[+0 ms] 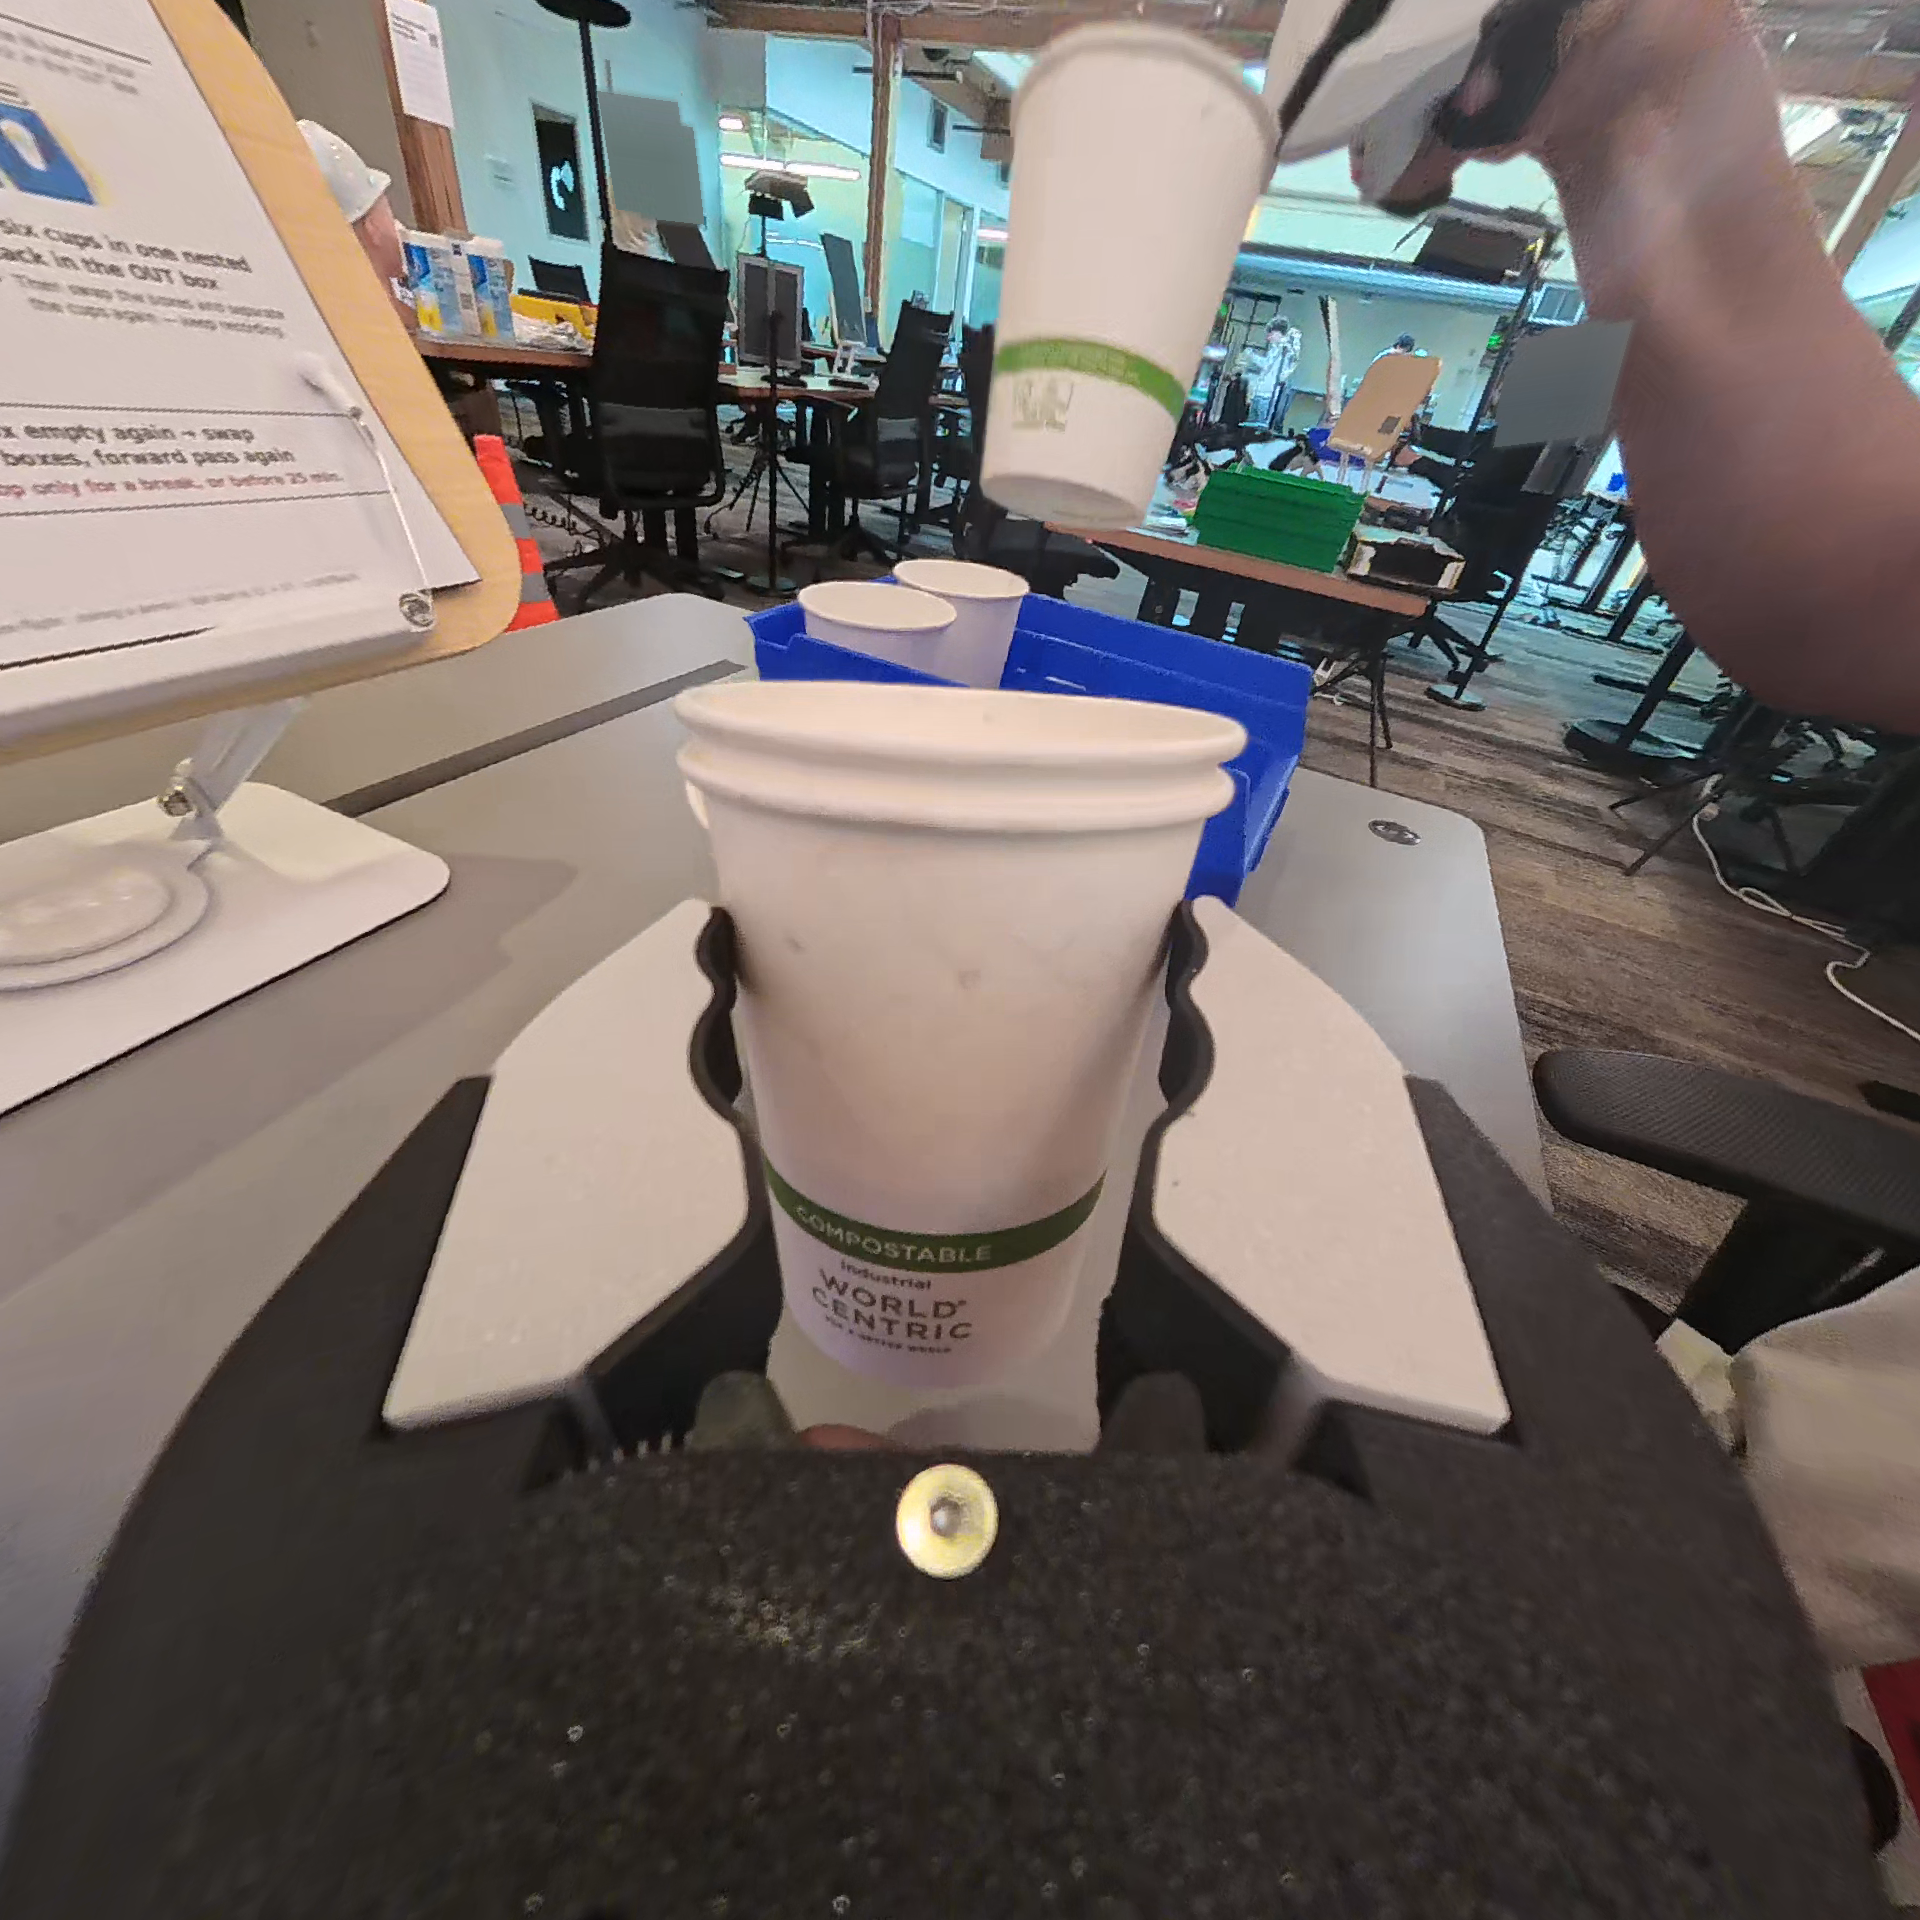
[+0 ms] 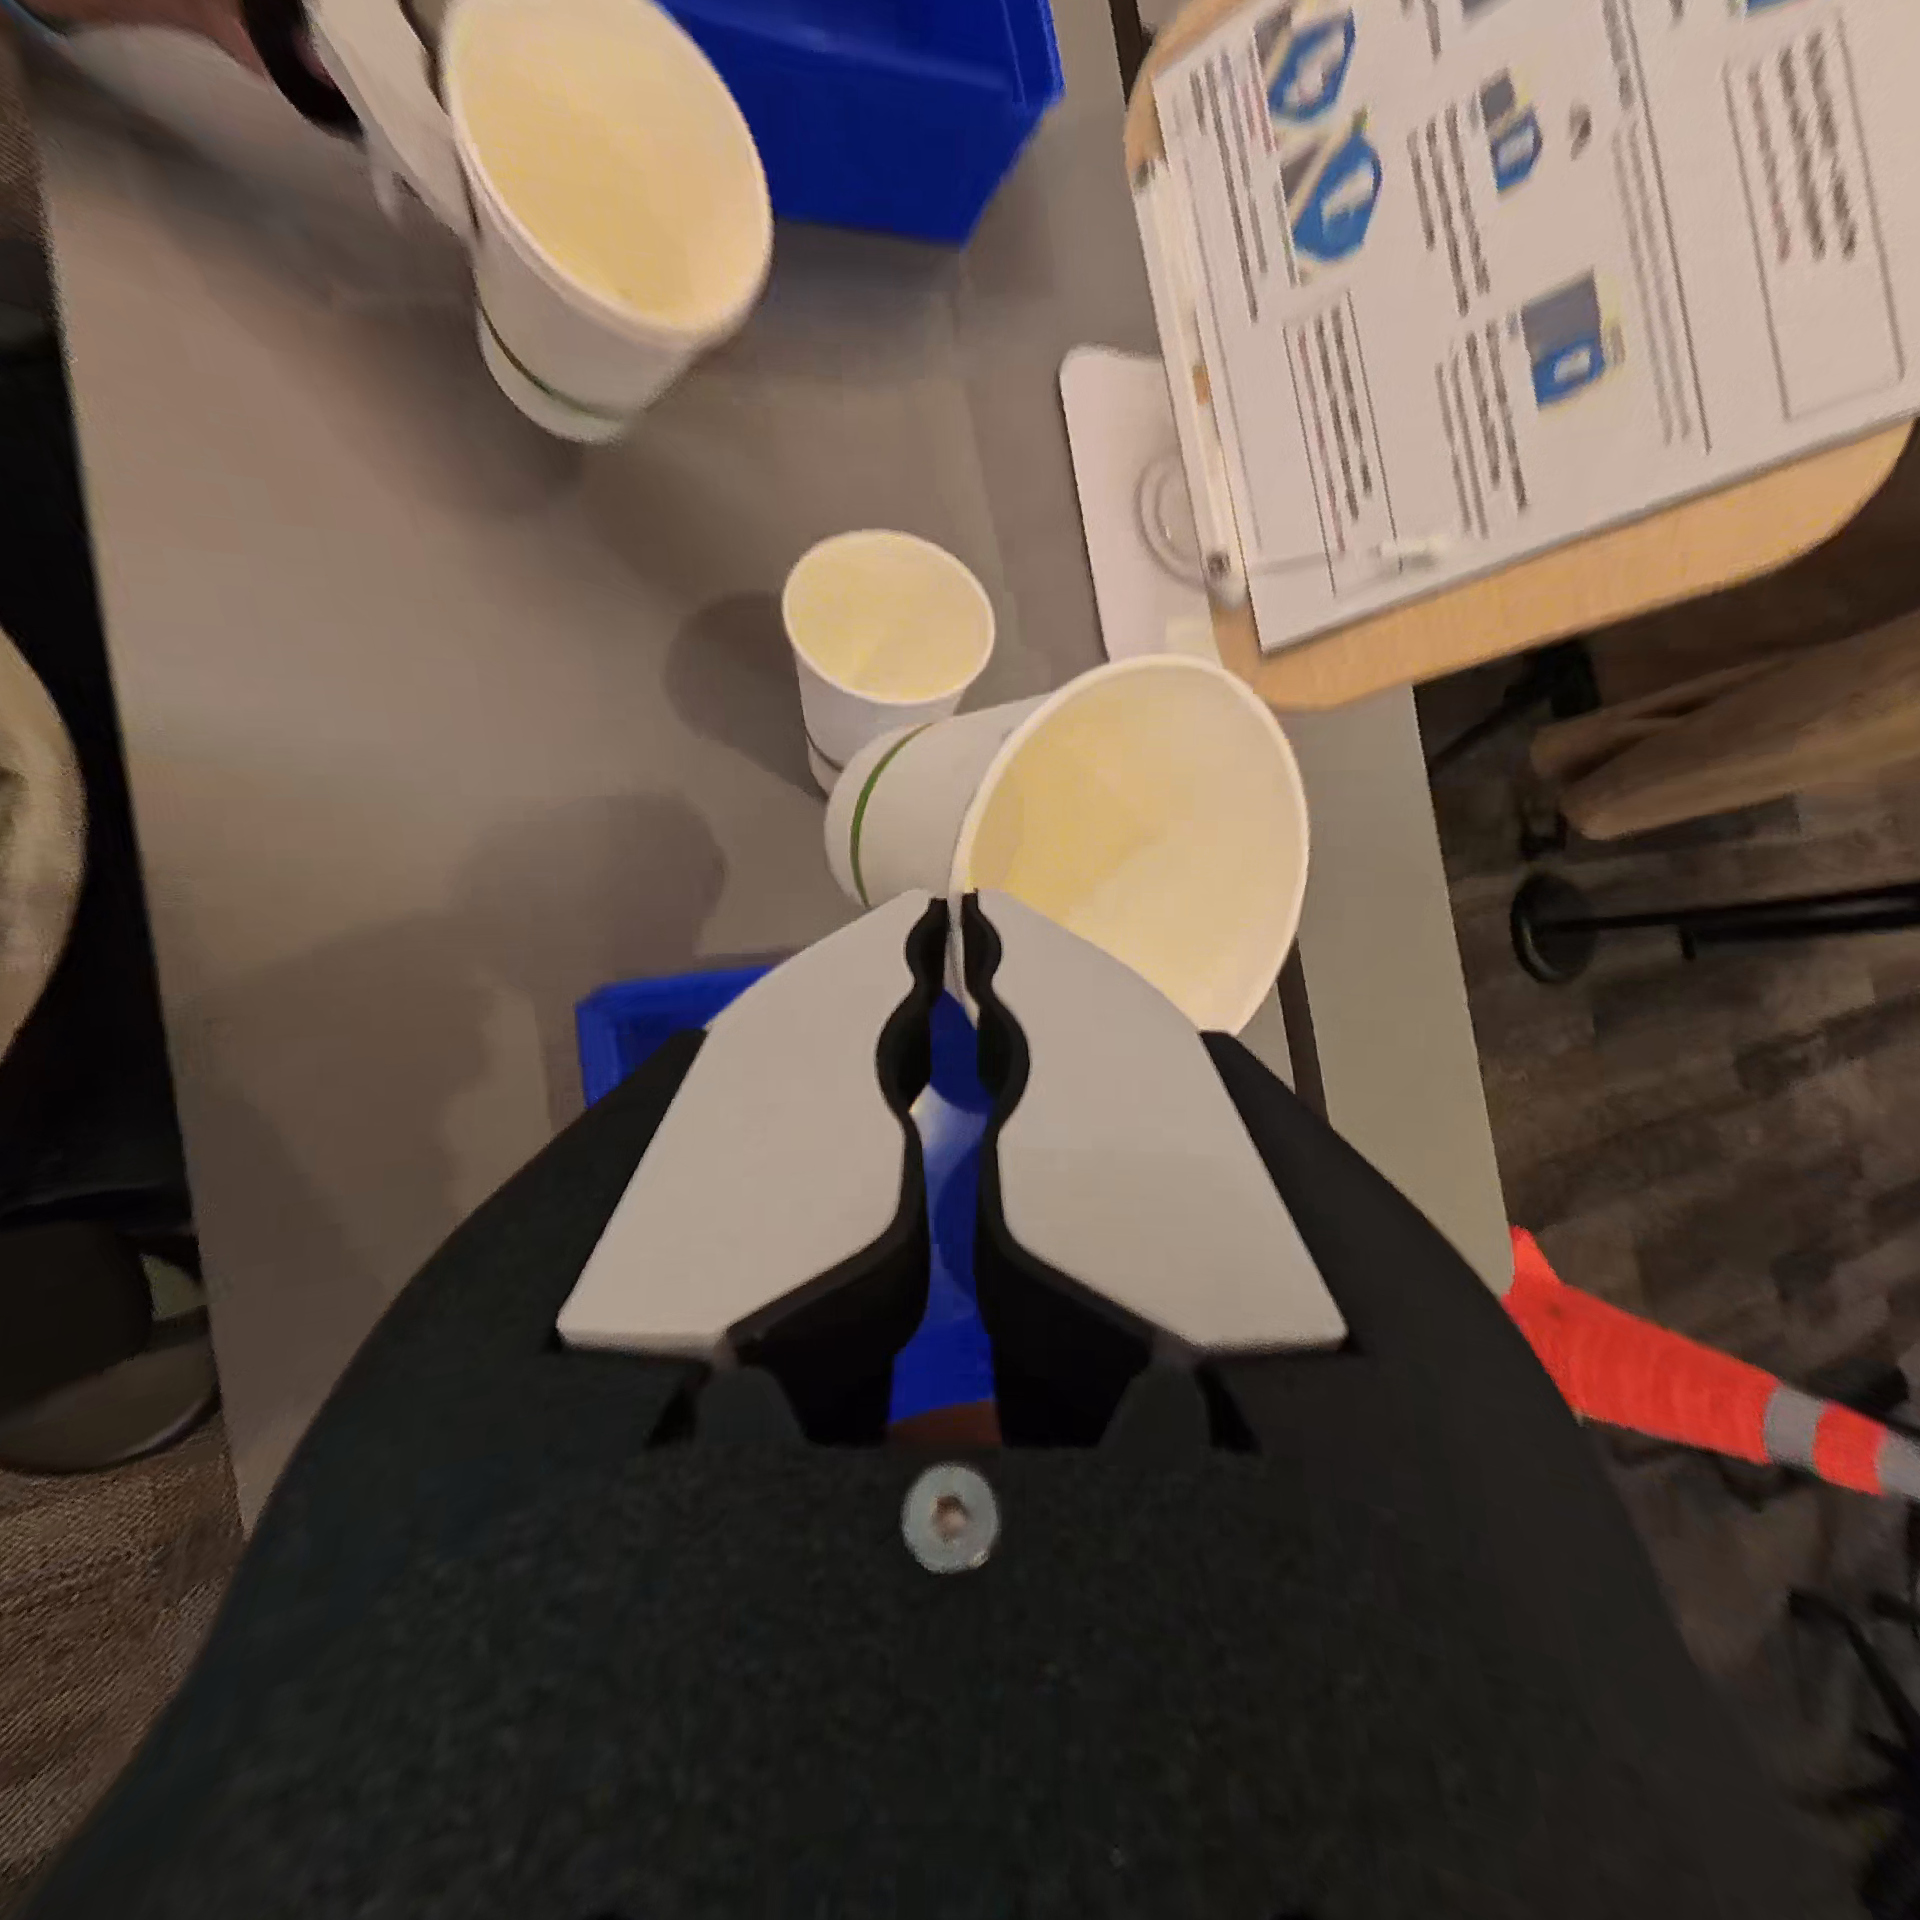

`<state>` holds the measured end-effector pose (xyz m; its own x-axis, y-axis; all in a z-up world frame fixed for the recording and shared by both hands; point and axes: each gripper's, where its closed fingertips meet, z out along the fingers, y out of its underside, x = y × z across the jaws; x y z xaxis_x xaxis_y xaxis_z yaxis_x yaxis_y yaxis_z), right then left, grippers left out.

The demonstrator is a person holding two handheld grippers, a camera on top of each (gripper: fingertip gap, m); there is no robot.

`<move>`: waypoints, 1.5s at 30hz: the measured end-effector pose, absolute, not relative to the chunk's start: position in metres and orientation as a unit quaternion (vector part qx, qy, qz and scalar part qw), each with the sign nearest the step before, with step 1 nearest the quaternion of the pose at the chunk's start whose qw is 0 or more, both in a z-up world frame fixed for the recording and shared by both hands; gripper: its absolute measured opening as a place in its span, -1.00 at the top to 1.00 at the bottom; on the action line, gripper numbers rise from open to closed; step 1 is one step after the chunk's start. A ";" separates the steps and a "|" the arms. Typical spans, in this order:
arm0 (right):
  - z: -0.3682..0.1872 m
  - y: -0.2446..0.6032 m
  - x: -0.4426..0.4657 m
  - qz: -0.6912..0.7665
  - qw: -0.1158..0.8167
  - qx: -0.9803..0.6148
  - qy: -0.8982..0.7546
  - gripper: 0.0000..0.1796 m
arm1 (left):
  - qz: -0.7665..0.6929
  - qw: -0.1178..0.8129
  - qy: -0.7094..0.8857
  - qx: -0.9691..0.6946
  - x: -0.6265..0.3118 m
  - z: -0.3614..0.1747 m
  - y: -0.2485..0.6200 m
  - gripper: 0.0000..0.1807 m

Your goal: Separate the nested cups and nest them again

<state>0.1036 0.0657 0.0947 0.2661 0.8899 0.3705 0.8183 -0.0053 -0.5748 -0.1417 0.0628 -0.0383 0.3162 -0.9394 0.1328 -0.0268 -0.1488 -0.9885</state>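
Note:
My left gripper (image 1: pixel 951 935) is shut on a nested stack of white paper cups (image 1: pixel 956 1039) with a green band and holds it upright; two rims show. It also shows in the right wrist view (image 2: pixel 613 229), tilted, at the top left. My right gripper (image 2: pixel 951 914) is shut on the rim of a single white cup (image 2: pixel 1132 831) and holds it in the air, above and beyond the stack in the left wrist view (image 1: pixel 1112 281). Two single cups (image 1: pixel 883 623) stand on the grey table; one shows below my right gripper (image 2: pixel 883 644).
A blue bin (image 1: pixel 1143 665) sits behind the standing cups and shows under my right gripper (image 2: pixel 623 1029). A second blue bin (image 2: pixel 883 125) sits near the stack. A clipboard on a white stand (image 1: pixel 208 364) is at the table's side. An orange cone (image 2: pixel 1662 1382) lies off the table edge.

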 end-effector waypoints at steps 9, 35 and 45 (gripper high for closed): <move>0.006 0.068 0.217 -0.070 0.268 -0.800 -0.532 0.97 | -0.432 0.514 0.396 -0.626 -0.135 -0.048 0.063 0.12; -0.005 0.081 0.063 0.010 0.301 -0.707 -0.640 0.69 | -0.444 0.503 0.393 -0.629 -0.136 -0.051 0.062 0.12; -0.093 0.127 -0.010 0.005 0.154 -0.702 -0.695 0.72 | -0.439 0.510 0.394 -0.625 -0.143 -0.044 0.057 0.12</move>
